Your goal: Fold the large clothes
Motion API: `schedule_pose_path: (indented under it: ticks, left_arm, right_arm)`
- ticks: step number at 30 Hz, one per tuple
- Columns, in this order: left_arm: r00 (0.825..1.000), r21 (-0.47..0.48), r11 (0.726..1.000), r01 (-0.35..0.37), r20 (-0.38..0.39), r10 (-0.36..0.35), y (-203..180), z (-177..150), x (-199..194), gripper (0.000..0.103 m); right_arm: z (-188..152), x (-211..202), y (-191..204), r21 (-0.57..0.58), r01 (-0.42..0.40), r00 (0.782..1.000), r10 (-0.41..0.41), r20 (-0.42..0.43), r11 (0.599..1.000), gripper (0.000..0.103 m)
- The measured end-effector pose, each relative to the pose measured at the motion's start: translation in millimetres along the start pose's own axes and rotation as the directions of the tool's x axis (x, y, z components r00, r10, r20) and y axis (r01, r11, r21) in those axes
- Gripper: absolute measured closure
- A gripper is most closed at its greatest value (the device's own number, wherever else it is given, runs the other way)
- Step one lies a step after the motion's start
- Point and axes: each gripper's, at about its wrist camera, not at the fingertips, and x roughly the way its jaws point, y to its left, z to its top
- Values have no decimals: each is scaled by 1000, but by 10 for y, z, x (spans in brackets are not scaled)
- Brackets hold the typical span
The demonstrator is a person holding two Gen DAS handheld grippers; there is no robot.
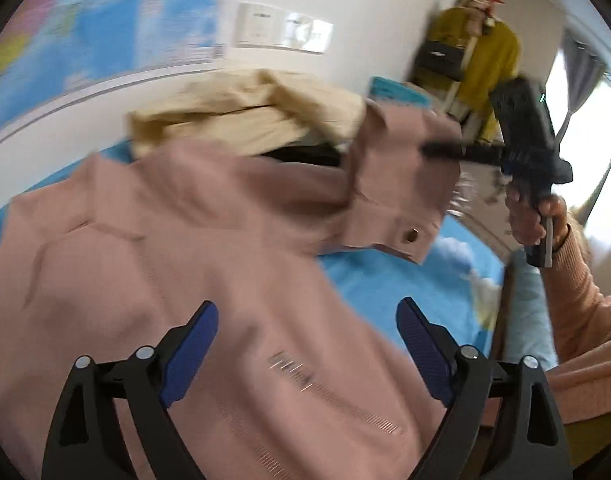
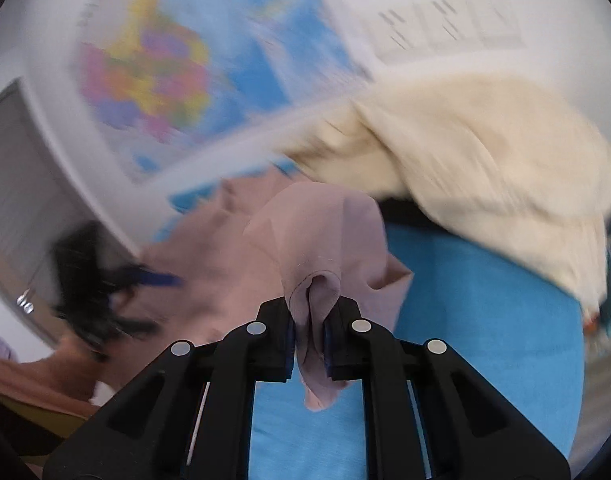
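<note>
Left gripper (image 1: pixel 307 344), fingers spread wide and grasping nothing, hovers above the pink garment (image 1: pixel 153 248) lying on the blue sheet (image 1: pixel 385 280). Behind it lies a cream garment (image 1: pixel 241 108). Right gripper (image 2: pixel 308 344), clenched on a pinch of the pink garment's raised cuff (image 1: pixel 401 184).

Blue-sheeted bed (image 1: pixel 369 280) w/ pink garment (image 1: pixel 165 248) spread on it, cream garment (image 1: pixel 241 108) behind.

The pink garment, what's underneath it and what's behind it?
The pink garment lies on a blue sheet. Behind it sits a cream garment, with something dark showing under the cream one. What the pink cloth covers cannot be seen.
</note>
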Motion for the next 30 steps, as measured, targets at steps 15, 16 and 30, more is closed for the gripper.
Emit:
schedule_pose_path:
  ticks: [15, 16, 30]
  left_arm:
    - [969, -169, 980, 106, 237, -64, 596, -173, -796, 94]
    - [970, -193, 978, 74, 240, -26, 650, -222, -873, 94]
    - [936, -434, 835, -338, -62, 347, 1592, -861, -1228, 28]
  right_arm:
    - [632, 1088, 1257, -168, -339, 937, 317, -145, 926, 86]
    - [661, 1266, 1327, -162, -345, 933, 317, -172, 925, 79]
    - [340, 1579, 216, 2, 44, 980, -43, -195, 999, 21]
